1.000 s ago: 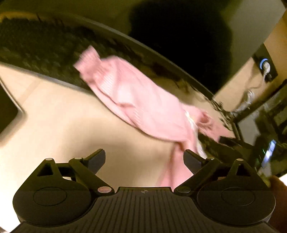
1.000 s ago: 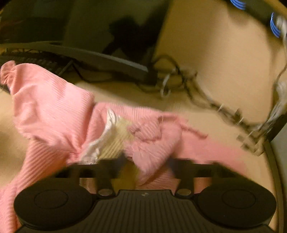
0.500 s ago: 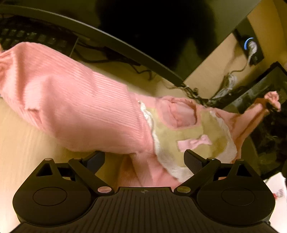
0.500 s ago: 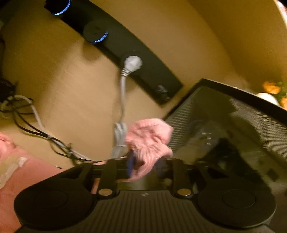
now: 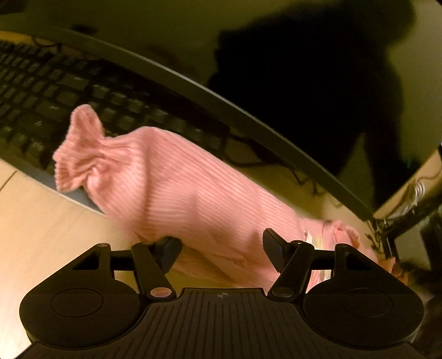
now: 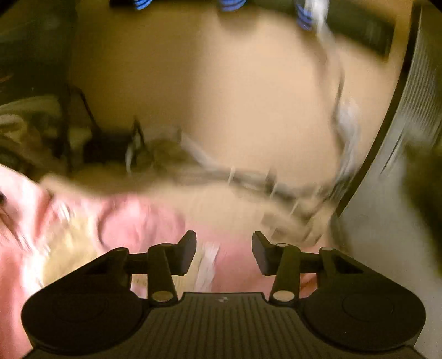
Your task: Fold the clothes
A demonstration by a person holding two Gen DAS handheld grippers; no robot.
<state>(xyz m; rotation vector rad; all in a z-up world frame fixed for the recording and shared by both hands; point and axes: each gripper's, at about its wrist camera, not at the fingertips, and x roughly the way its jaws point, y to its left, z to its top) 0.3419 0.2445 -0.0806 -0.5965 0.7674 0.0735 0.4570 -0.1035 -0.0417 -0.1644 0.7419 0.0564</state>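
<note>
Left claw (image 5: pixel 222 250), fingers spread and gripping nothing, hovers over a pink ribbed garment (image 5: pixel 179 190) that lies on the counter (image 5: pixel 36 221), its cuff at 10 o'clock resting on a black keyboard (image 5: pixel 49 94). Right claw (image 6: pixel 224 252), likewise spread and empty, hangs above the garment's blurred pink end (image 6: pixel 143 229); cables (image 6: pixel 248 179) lie at 12 o'clock.

Right wrist view smeared w/ motion blur: cables (image 6: pixel 248 179) streaked, pink garment (image 6: pixel 132 229) soft, detail unreadable, cut off at left edge. Blue-lit items (image 6: pixel 229 4) clipped by top edge, can't identify. In left wrist view, keyboard (image 5: pixel 41 91) partly hidden under garment, cut at left edge; dark shape (image 5: pixel 317 69) beyond too dim to make out.
</note>
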